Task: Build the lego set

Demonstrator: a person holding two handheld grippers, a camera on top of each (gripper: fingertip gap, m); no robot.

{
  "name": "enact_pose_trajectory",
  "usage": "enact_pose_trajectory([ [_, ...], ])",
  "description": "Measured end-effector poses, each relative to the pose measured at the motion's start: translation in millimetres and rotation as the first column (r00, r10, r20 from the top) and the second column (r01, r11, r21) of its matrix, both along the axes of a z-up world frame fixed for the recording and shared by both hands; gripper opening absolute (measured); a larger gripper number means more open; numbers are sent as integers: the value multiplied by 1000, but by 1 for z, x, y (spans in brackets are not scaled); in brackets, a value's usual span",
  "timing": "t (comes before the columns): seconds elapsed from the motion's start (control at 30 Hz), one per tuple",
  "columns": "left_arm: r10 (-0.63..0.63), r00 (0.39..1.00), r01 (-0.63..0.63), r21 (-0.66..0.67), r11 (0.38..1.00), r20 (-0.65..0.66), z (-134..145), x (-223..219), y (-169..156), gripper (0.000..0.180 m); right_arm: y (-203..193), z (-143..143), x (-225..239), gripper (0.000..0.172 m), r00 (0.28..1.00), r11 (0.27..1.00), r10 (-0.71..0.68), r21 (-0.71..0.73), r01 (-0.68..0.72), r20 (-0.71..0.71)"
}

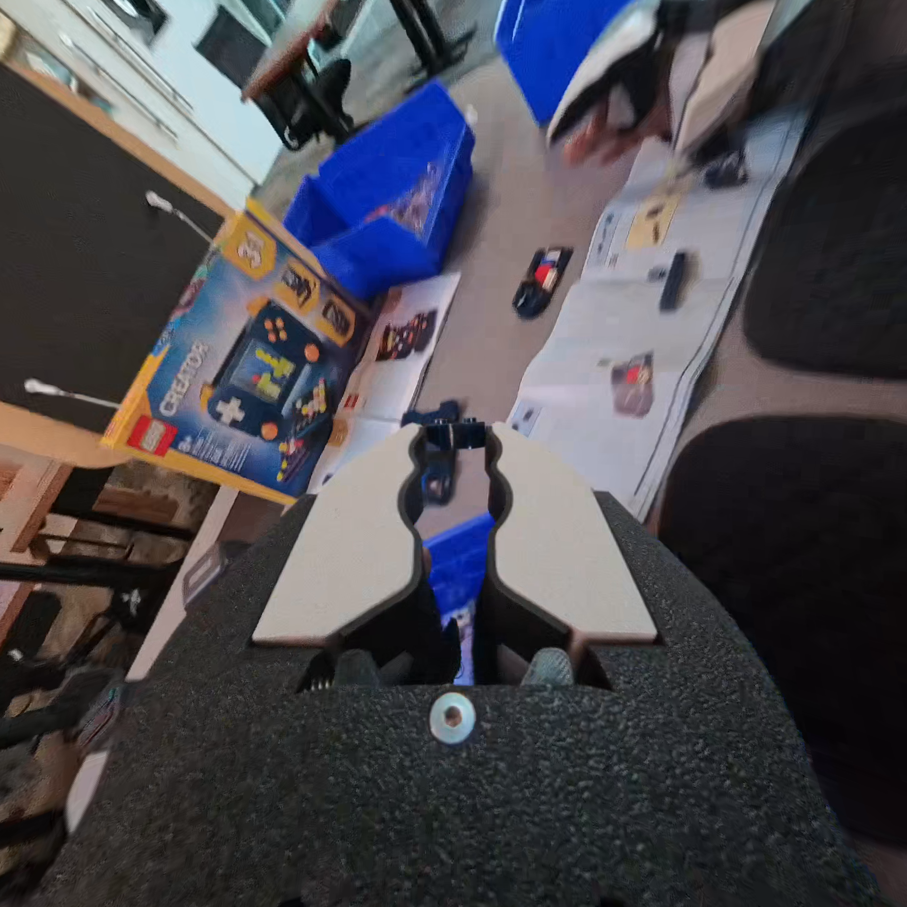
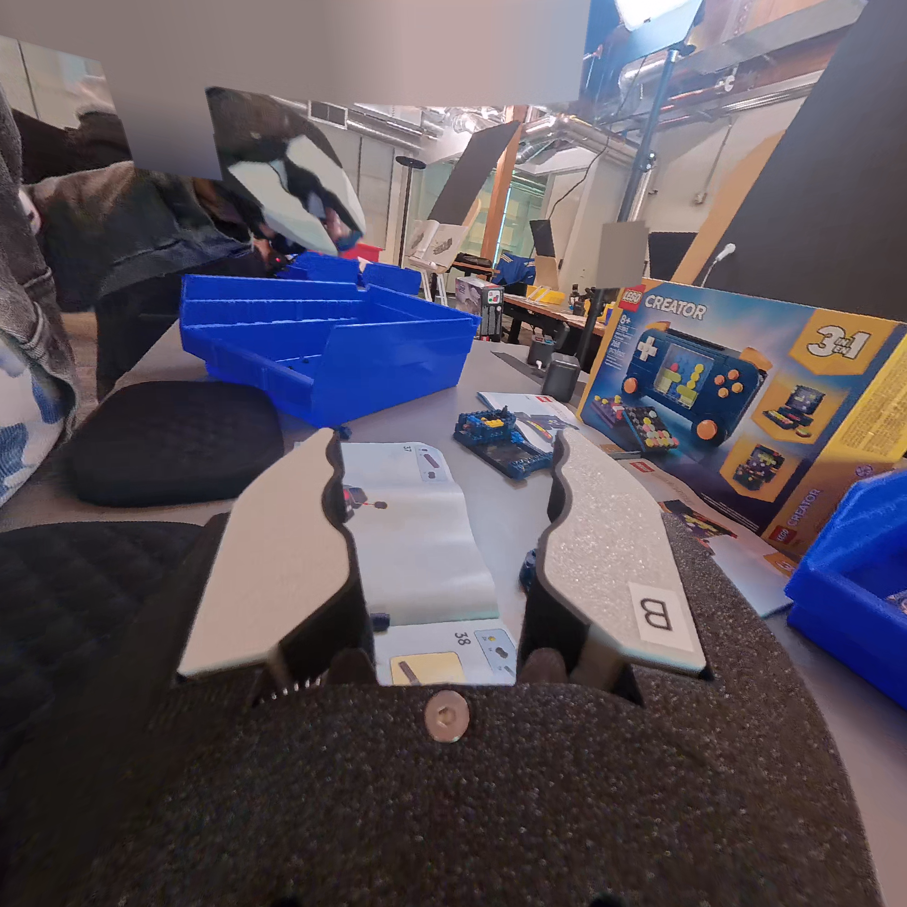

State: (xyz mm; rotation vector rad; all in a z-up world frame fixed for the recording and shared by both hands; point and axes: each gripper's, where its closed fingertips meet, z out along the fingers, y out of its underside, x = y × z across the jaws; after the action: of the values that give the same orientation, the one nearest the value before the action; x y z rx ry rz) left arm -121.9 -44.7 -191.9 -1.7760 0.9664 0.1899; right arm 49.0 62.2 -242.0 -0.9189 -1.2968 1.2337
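My left gripper (image 1: 455, 434) is shut on a small dark brick piece (image 1: 454, 434) with two studs, pinched at the fingertips and held above the table. It also shows in the right wrist view (image 2: 299, 201), raised over the blue bins and blurred. My right gripper (image 2: 444, 441) is open and empty, low over an open instruction booklet (image 2: 417, 530). A partly built blue brick model (image 2: 500, 437) stands on the table just beyond its right finger. The model also shows in the left wrist view (image 1: 542, 282).
A toy brick set box (image 2: 736, 383) stands at the right. Blue bins (image 2: 319, 338) sit at the back, another blue bin (image 2: 849, 613) at the near right. Black cushions (image 2: 172, 441) lie at the left. Loose dark pieces (image 1: 432, 412) lie below my left gripper. Left tips to right tips: about 20 cm.
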Motion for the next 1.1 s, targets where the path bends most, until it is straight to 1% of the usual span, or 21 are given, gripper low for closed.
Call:
enact_pose_trajectory([
  [0.07,-41,991,37,29,999,124,5,47,0,22,-7,3,0,82,1000,1000,20,13,-20,-5],
  [0.1,-65,979,67,-3,998,195,-2,70,1,22,-9,5,0,82,1000,999,23,25,-23,-7],
  [0.13,-82,960,98,-45,994,267,-14,90,4,22,-8,7,1,81,1000,999,4,43,-3,-12],
  [0.2,-19,933,78,-150,986,359,-47,109,16,22,9,15,7,73,992,988,-120,99,122,-29],
  [0.3,163,940,-88,-246,965,301,-91,97,35,22,42,38,33,72,942,942,-306,97,320,-138],
  [0.37,252,928,-173,-283,943,273,-104,86,42,22,56,56,54,72,891,913,-385,40,405,-242],
  [0.4,263,925,-179,-296,938,275,-106,87,43,30,62,64,64,72,865,904,-410,-2,428,-288],
  [0.47,265,917,-177,-291,940,298,-100,93,44,64,70,76,79,72,817,890,-450,-97,446,-360],
  [0.53,251,924,-184,-241,953,288,-89,94,47,84,73,83,88,73,790,884,-464,-160,439,-399],
  [0.6,214,934,-192,-105,976,285,-66,94,54,99,74,86,92,72,773,876,-479,-173,450,-416],
  [0.67,124,928,-176,120,977,352,-27,99,63,113,74,87,93,72,763,869,-490,-169,465,-422],
  [0.7,50,906,-160,231,960,421,-4,104,65,120,74,87,93,72,762,869,-491,-169,465,-422],
  [0.73,-39,864,-143,320,936,501,19,109,65,130,74,87,92,72,763,869,-491,-170,465,-420],
  [0.77,-137,799,-133,394,909,585,40,114,64,140,74,87,92,72,765,869,-491,-171,464,-417],
  [0.83,-325,611,-115,487,866,722,74,117,60,146,74,85,90,73,768,870,-491,-178,460,-411],
  [0.87,-408,510,-79,513,854,757,83,120,58,146,75,84,89,76,768,868,-494,-185,460,-408],
  [0.9,-450,447,-33,516,856,773,84,124,60,146,76,84,89,82,766,866,-498,-195,460,-407],
  [0.93,-450,438,12,496,868,778,76,129,66,146,77,84,88,89,761,864,-502,-206,459,-410],
  [0.97,-423,477,38,462,886,770,63,134,75,146,79,84,89,98,753,860,-510,-221,460,-417],
  [1.03,-363,602,63,410,910,712,31,141,86,146,83,87,92,118,721,845,-534,-256,469,-441],
  [1.1,-325,728,82,393,916,604,5,144,89,146,82,94,100,128,684,840,-542,-294,455,-489],
])
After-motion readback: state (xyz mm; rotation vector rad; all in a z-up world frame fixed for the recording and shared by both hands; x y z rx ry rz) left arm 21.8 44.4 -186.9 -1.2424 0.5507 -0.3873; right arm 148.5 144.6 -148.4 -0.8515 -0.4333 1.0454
